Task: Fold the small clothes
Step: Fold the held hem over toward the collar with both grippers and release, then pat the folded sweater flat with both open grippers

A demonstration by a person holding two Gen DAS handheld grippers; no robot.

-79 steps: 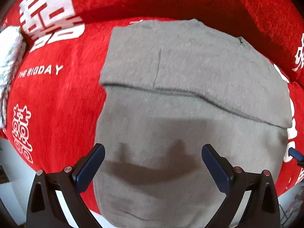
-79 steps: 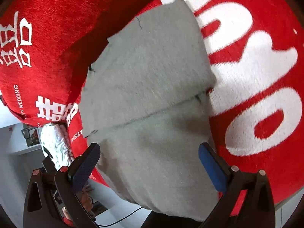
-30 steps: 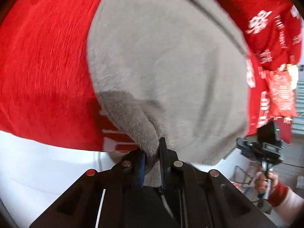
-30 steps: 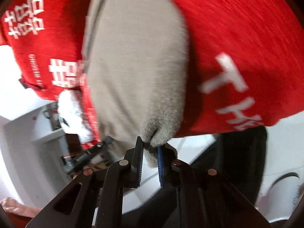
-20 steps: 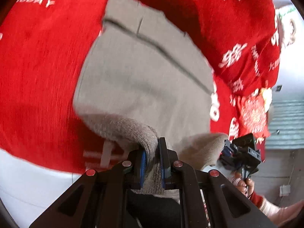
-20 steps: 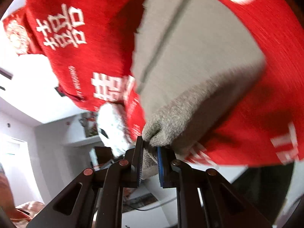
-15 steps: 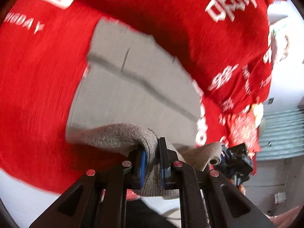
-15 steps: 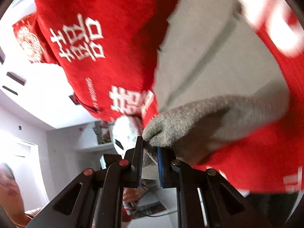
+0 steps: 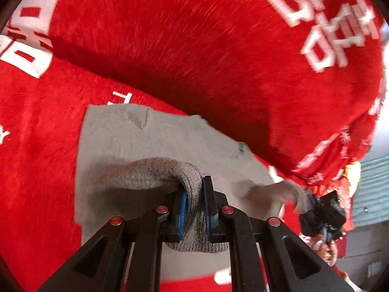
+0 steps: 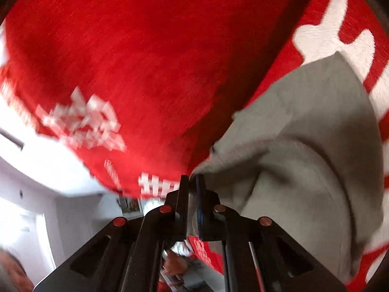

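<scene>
You have one grey knit garment in front of you. It lies on one red cover with white letters on it. What is under the red cover is hidden. There are two tongs, one in each of your hands. No box, bag or basket shows in either view.

Your left tongs are almost pressed together. They pinch a thick rolled edge of the grey garment between the blue pads. That edge is lifted up and curled over the flat part, which lies farther away on the red cover. The far edge of the flat part sits close to a fold in the red cover.

Far to the right in the left view you can see your right tongs and a bit of the hand that holds them. A grey corner hangs from them.

In the right view your right tongs are pressed nearly flat together. Their jaws have just been closing. A thin edge of the grey garment is caught between them at the tips. The rest of the cloth bunches up to the right of the tongs and runs on over the red cover.

The picture is blurry here. A white room shows at the lower left.
</scene>
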